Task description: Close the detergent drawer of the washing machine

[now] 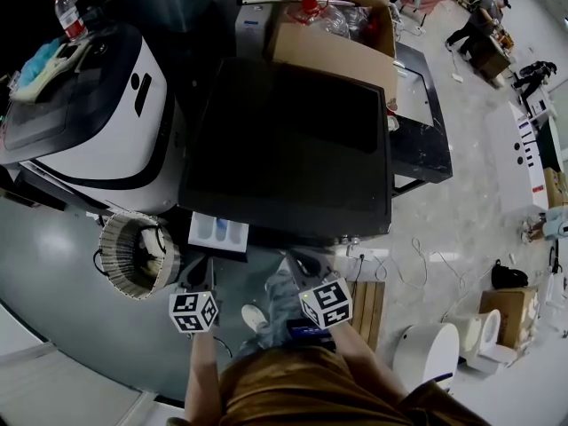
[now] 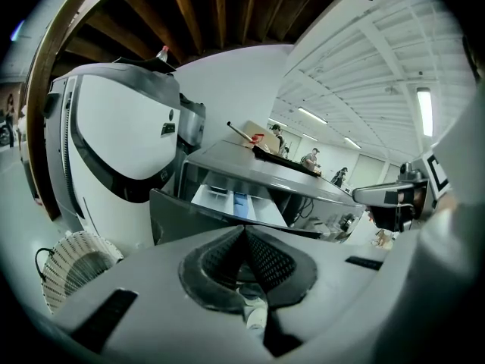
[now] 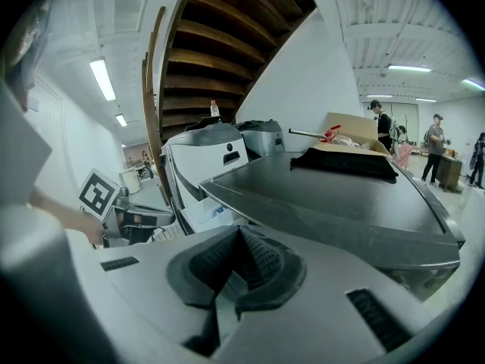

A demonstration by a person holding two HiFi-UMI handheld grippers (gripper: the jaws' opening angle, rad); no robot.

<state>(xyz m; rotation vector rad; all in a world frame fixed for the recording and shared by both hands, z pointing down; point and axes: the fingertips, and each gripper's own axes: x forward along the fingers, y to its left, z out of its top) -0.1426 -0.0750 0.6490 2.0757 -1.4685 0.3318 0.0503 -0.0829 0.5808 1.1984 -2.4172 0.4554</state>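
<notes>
Facing a dark-topped washer point(image 1: 293, 140), viewed steeply from above. Left of the washer, close alongside, a white machine point(image 1: 89, 122) with black trim. At the washer's back, overlapping its top in the head view, an open cardboard box point(image 1: 342, 25). On the floor off the washer's front-left corner, what looks like a woven basket point(image 1: 133, 256).

Jutting from the washer's front at the upper left: the drawer point(image 1: 218, 231), pulled well out, with white compartments and a blue insert open to view.

In front of the washer, just short of the drawer and not touching it: the left tongs point(image 2: 244, 237), clenched on nothing, pads pressed tip to tip, aimed at the drawer. Further right along the washer's front: the right tongs point(image 3: 239, 240), likewise clenched and empty, looking across the washer's top. Far left of the washer, on the white machine, a small bottle point(image 1: 69, 14).

By the look of it, nothing of the closing done yet. Left to do, probably: bringing the left tongs, the nearer pair, onto the drawer's face, then pushing straight in until flush with the washer's front. No opening of the tongs needed for such a push.
</notes>
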